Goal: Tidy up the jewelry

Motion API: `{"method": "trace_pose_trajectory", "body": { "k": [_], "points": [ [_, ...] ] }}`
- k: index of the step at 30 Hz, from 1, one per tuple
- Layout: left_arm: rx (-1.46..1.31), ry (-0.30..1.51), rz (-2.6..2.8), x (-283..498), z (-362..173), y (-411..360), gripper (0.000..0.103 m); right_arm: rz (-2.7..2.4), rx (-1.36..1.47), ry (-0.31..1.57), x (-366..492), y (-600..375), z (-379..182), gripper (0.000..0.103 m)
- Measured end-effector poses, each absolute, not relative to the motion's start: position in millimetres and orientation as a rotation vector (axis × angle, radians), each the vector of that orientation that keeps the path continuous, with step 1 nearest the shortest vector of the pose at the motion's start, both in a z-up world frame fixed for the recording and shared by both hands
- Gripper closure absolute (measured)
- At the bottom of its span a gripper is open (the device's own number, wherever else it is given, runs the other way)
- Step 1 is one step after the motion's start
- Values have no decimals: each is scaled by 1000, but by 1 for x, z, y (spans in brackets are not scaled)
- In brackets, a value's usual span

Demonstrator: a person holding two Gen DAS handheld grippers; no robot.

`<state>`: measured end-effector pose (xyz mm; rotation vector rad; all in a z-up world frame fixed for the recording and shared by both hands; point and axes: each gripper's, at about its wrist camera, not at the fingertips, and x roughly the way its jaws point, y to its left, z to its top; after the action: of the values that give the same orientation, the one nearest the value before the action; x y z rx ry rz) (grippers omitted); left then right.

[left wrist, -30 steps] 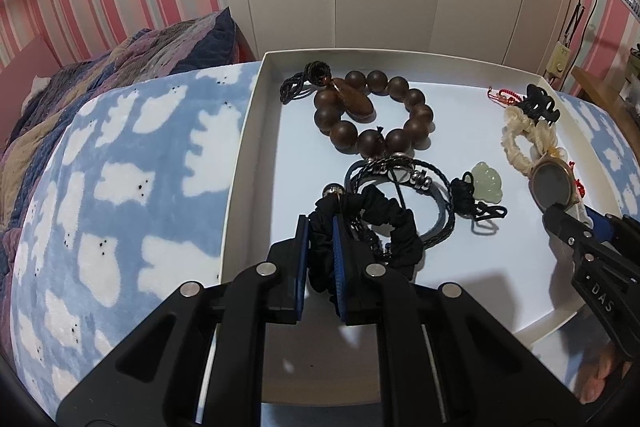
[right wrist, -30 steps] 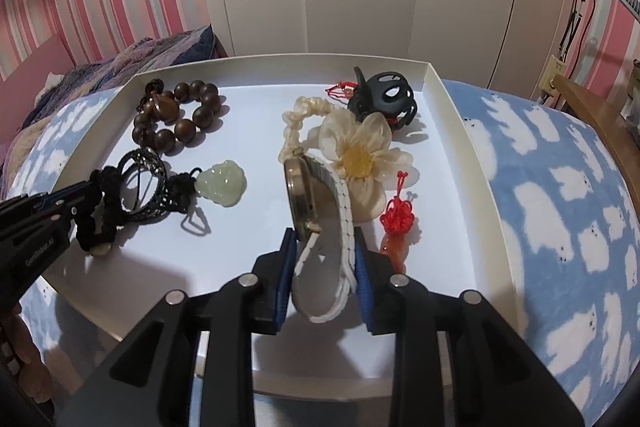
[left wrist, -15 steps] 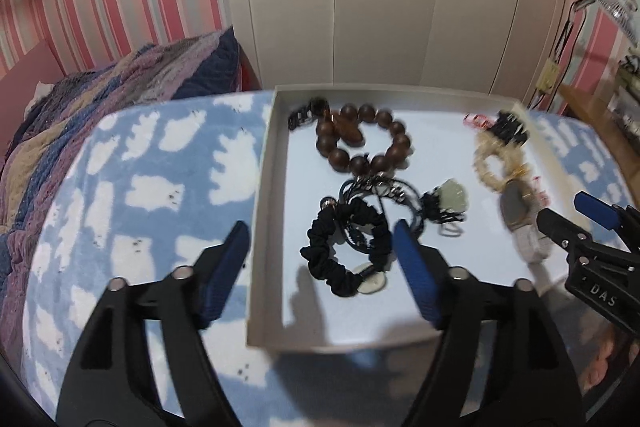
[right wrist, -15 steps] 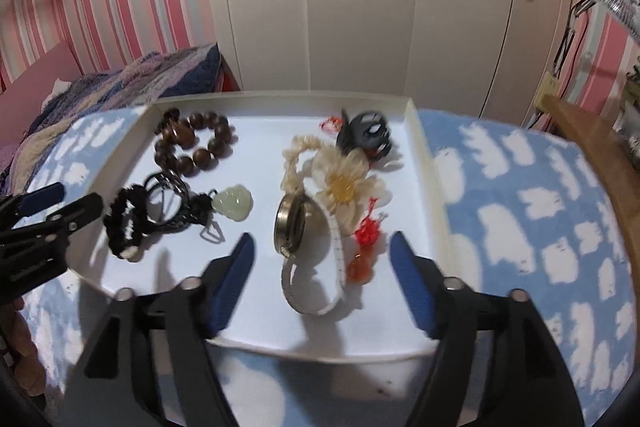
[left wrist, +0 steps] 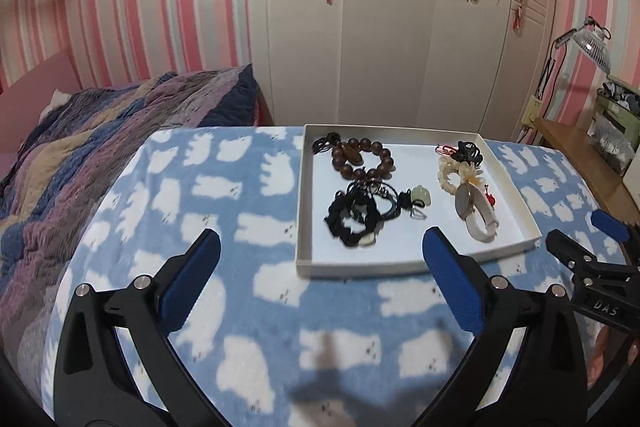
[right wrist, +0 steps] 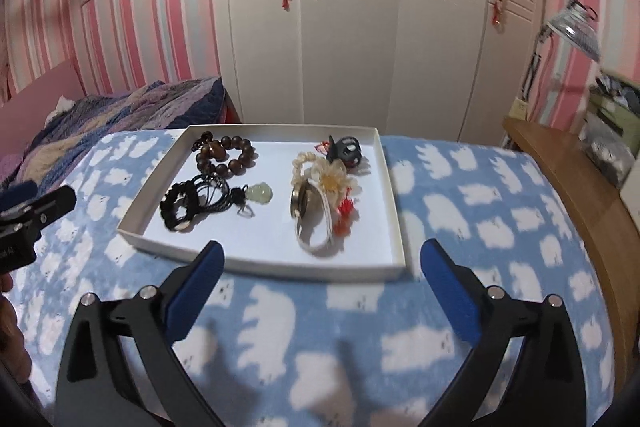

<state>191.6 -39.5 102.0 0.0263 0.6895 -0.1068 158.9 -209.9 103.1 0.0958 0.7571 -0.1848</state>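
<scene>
A white tray (left wrist: 516, 187) sits on a blue cloud-print blanket and holds the jewelry; it also shows in the right wrist view (right wrist: 394, 203). In it lie a brown bead bracelet (left wrist: 362, 157), a black scrunchie (left wrist: 348, 223), black cord bracelets (left wrist: 376, 193), a green jade pendant (left wrist: 420, 195), a white-strap watch (left wrist: 476, 215), a cream flower hair tie (right wrist: 330, 177) and a black claw clip (right wrist: 346, 151). My left gripper (left wrist: 320, 255) is open and empty, back from the tray's near edge. My right gripper (right wrist: 322, 263) is open and empty, above the blanket near the tray.
A striped quilt (left wrist: 80, 155) lies on the bed to the left. A white wardrobe (left wrist: 384, 27) stands behind. A wooden desk (right wrist: 576, 187) with a lamp (right wrist: 576, 27) is at the right. The right gripper's fingers (left wrist: 592, 255) show at the left view's right edge.
Both grippers opened, releasing the black scrunchie and the watch into the tray, then pulled back and up away from the tray.
</scene>
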Motion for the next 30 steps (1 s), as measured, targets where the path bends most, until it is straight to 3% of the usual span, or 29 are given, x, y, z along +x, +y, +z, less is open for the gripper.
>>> {"method": "trace_pose_trajectory", "body": {
  "k": [9,30],
  "points": [
    [35,624,-81,145,90,-34,3,-176,114,721,130,-206,97,4],
    [36,647,-95,134,84,-37,3,-194,57,709,118,-193,97,4]
  ]
}}
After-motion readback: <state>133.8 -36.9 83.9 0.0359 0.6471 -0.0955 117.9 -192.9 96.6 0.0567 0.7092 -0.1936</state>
